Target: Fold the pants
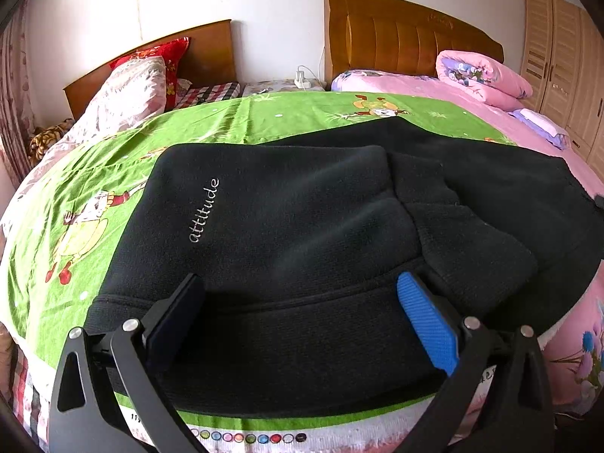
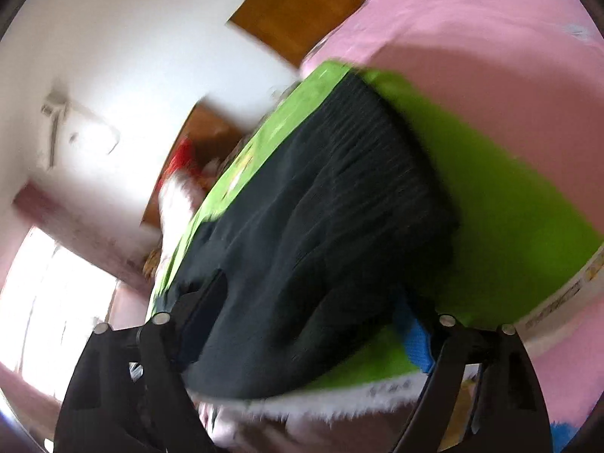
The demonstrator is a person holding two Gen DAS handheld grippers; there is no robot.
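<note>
Black fleece pants (image 1: pixel 302 226) with white "attitude" lettering lie in folded layers on a green cartoon sheet (image 1: pixel 75 234). My left gripper (image 1: pixel 300 285) is open, its fingers spread wide over the near hem of the pants, not closed on the cloth. In the blurred, tilted right wrist view the same pants (image 2: pixel 321 226) lie on the green sheet (image 2: pixel 509 207). My right gripper (image 2: pixel 309 290) is open, its fingers spread on either side of the near end of the pants.
Two beds with wooden headboards (image 1: pixel 407 34) stand against the white wall. A pink quilt and folded pink bedding (image 1: pixel 483 75) lie to the right, pillows (image 1: pixel 128 90) to the left. A wardrobe (image 1: pixel 566 60) stands at far right.
</note>
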